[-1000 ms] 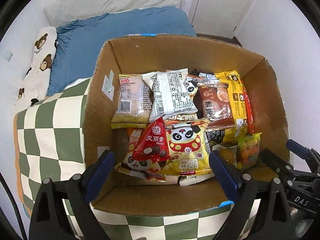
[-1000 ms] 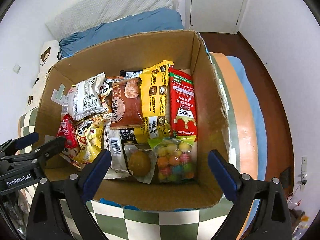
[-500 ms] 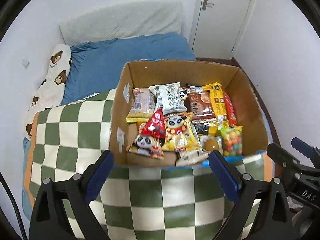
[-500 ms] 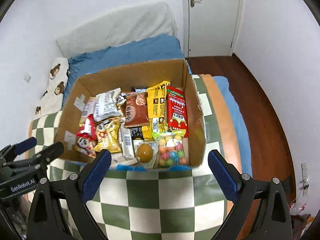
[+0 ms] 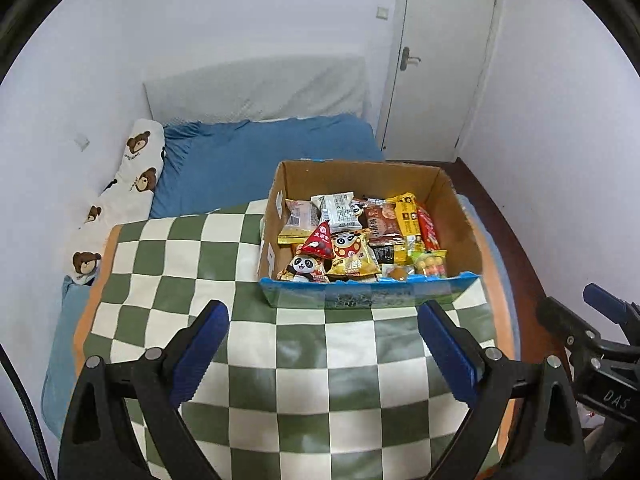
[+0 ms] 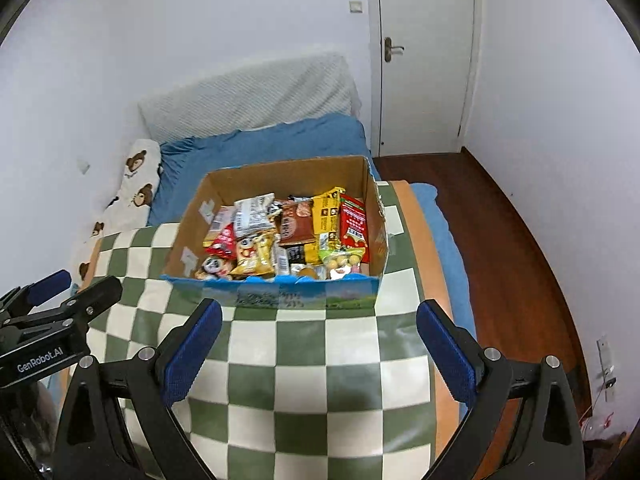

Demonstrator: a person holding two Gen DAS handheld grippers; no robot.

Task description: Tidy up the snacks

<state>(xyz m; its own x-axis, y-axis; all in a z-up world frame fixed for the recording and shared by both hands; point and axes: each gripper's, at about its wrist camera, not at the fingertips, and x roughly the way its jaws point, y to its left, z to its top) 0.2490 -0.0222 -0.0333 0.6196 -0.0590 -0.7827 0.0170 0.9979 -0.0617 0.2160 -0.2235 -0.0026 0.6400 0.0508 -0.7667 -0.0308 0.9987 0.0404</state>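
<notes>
Snack packets (image 5: 360, 240) lie packed in the cardboard box (image 5: 460, 216) on the checked blanket (image 5: 304, 360), none seen outside it, so sorting appears largely complete; left gripper (image 5: 324, 344) and right gripper (image 6: 318, 340) hover wide open, empty.

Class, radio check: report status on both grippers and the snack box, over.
Left gripper open, empty. Right gripper open, empty. Brown cardboard box full of snack packets, on green-and-white checkered blanket. Nothing between grippers and box.
</notes>
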